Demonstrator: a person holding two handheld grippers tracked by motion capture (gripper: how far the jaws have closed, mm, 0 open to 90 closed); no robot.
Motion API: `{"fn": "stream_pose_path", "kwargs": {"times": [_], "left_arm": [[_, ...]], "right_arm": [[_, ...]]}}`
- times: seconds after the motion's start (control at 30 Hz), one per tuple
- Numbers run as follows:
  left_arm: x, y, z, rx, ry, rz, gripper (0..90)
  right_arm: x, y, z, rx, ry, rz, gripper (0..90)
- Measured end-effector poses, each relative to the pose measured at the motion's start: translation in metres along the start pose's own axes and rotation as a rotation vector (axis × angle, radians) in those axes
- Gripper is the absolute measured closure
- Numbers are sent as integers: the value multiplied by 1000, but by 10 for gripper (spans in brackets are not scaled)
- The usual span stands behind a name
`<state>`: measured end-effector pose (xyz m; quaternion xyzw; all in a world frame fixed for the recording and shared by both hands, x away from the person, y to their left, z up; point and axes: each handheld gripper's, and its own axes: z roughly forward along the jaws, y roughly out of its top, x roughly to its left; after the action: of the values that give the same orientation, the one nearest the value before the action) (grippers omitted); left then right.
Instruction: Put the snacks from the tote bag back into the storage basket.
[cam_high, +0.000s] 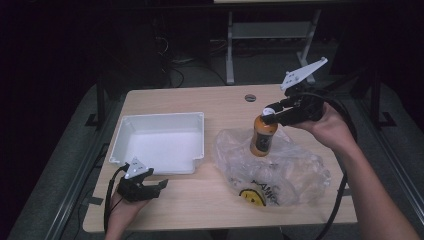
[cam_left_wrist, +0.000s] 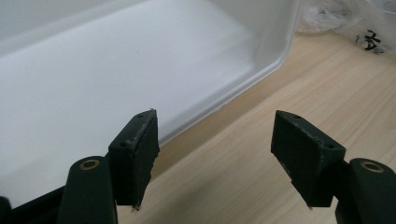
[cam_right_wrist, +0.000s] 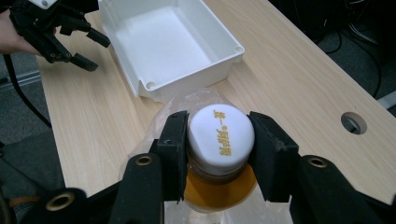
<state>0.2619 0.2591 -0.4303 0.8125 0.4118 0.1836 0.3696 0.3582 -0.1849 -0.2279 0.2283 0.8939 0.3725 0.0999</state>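
Observation:
An orange bottle (cam_high: 263, 136) with a white cap (cam_right_wrist: 221, 136) hangs above a crumpled clear plastic bag (cam_high: 270, 167) on the right half of the table. My right gripper (cam_high: 272, 113) is shut on the bottle's cap, one jaw on each side, and holds the bottle upright off the bag. A white tray (cam_high: 161, 120) sits on the left half of the table. My left gripper (cam_high: 159, 187) rests near the table's front left, just in front of the tray's near wall (cam_left_wrist: 261, 70), open with nothing between its jaws. That gripper (cam_right_wrist: 81, 49) lies beside the tray (cam_right_wrist: 140, 84) in the right gripper view.
The bag carries a yellow smiley print (cam_high: 252, 197) near the front edge. A round cable hole (cam_high: 250, 98) is in the tabletop at the back. Bare wood (cam_high: 195, 200) lies between tray and bag. Table legs and cables stand on the dark floor behind.

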Motion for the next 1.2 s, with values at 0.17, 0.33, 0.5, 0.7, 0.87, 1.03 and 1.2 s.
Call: {"fn": "stream_pose_path", "kwargs": {"times": [0.17,0.33,0.5,0.7,0.87,1.03,1.2], "left_arm": [[1,0,-1,2,4,-5,317],[1,0,0,4,5,-1,316],[1,0,0,6,8,2,314],[2,-1,0,10,8,-1,313],[2,-1,0,8,7,-7,313],[1,-1,1,12,4,-2,311],[0,-2,3,17,2,6,308]], "right_arm": [[2,8,-1,-9,9,-10,588],[5,17,-4,-18,19,-18,588],[11,27,-3,-18,25,-36,588],[15,36,1,-16,37,-56,588],[19,46,8,-17,64,-78,588],[26,57,16,-15,80,-93,588],[31,66,23,-17,91,-118,588]]}}
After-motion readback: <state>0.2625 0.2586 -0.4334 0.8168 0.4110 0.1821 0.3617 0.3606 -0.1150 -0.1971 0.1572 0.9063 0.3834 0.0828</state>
